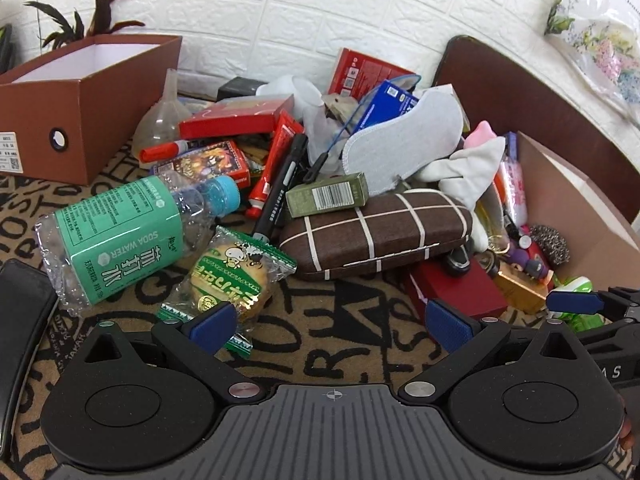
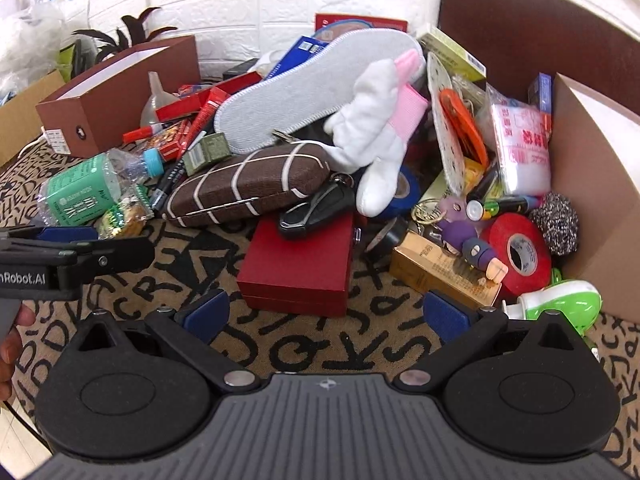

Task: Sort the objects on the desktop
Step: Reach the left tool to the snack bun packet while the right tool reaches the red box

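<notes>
A heap of mixed objects covers the lettered mat. In the left wrist view a soda water bottle point(image 1: 120, 236) lies on its side, a wrapped biscuit point(image 1: 232, 280) beside it, and a brown checked glasses case point(image 1: 376, 232) in the middle. My left gripper point(image 1: 330, 324) is open just short of the biscuit, nothing between its fingers. In the right wrist view my right gripper point(image 2: 326, 314) is open in front of a red box point(image 2: 300, 264), which carries a black car key point(image 2: 316, 208). A grey insole point(image 2: 316, 80) and white plush toy point(image 2: 380, 136) top the heap.
An open brown shoebox point(image 1: 76, 100) stands at the back left, with a plant behind it. A cardboard box wall point(image 2: 596, 184) bounds the right side, next to red tape point(image 2: 516, 252), a steel scourer point(image 2: 556, 220) and a green-white gadget point(image 2: 564, 300). A white brick wall lies behind.
</notes>
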`<state>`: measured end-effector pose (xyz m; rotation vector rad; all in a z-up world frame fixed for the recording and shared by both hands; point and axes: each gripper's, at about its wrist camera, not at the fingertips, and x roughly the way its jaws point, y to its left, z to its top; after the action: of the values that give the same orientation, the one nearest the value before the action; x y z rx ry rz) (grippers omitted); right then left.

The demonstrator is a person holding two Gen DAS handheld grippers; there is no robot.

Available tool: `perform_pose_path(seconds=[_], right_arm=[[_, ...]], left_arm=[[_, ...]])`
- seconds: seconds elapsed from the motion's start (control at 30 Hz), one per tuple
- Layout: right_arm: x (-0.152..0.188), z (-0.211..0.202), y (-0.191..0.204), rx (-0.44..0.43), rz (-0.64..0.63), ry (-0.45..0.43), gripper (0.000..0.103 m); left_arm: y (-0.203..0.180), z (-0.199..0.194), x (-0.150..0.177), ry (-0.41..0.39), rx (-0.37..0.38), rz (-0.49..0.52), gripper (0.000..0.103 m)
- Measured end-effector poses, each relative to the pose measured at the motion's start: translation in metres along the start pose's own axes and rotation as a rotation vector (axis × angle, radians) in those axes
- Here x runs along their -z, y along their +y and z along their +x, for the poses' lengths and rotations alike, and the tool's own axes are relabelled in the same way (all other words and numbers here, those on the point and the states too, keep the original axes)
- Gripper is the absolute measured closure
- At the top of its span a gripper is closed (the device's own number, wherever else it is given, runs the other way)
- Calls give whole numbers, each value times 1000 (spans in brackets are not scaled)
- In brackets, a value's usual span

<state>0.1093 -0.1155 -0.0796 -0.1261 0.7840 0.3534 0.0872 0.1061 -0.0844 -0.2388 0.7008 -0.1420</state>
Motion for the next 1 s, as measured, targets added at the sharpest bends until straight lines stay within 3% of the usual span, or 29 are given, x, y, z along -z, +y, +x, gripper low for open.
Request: perform_pose_path(seconds=[0.7, 1.0], right_arm=[[4, 19, 4, 30, -5, -18, 2], [4, 25, 4, 29, 4, -15, 5]], left_arm=[[-8, 9, 5, 32, 20, 44, 0], [4, 2, 10, 32, -20, 10, 0]])
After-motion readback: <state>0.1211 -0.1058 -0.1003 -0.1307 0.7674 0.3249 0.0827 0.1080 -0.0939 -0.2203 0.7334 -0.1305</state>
